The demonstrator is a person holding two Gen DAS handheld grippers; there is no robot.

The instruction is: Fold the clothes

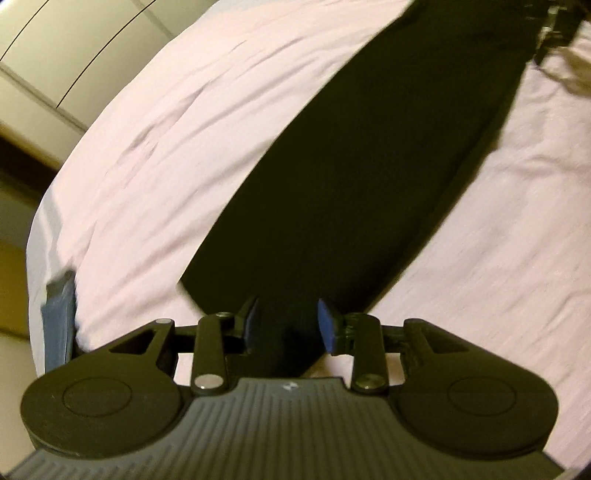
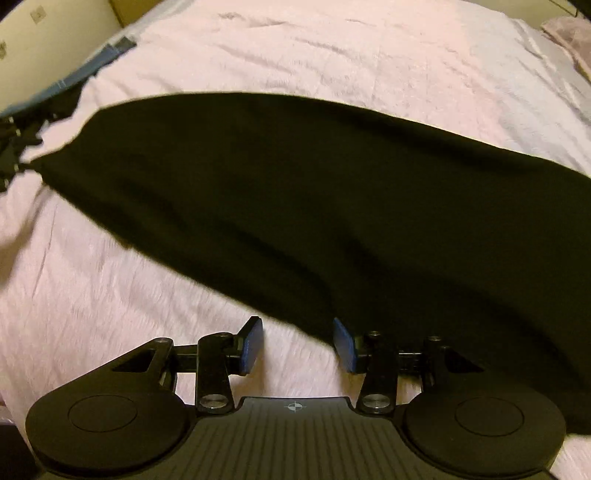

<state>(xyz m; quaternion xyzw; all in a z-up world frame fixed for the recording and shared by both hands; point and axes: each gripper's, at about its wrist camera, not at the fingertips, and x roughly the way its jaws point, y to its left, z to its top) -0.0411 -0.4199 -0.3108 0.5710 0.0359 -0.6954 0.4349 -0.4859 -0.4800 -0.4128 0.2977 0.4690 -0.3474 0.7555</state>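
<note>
A long black garment (image 1: 351,177) lies flat as a band across the pink bedsheet (image 1: 166,147). My left gripper (image 1: 290,323) hovers over its near end, blue pads apart, with dark cloth showing in the gap below them and no pad pressing on it. The right gripper (image 1: 550,33) shows blurred at the garment's far end. In the right wrist view the black garment (image 2: 314,192) runs from the far left to the right edge. My right gripper (image 2: 299,343) stands open over the pink sheet (image 2: 110,277), its right pad at the cloth's edge. The left gripper (image 2: 11,147) is at the far left.
The bed's edge curves along the left, with a blue strip (image 1: 57,325) hanging at it and cream cupboard fronts (image 1: 55,55) beyond. The same blue strip (image 2: 92,70) shows at the bed's far left corner. A crumpled greyish cloth (image 2: 569,33) lies at the far right.
</note>
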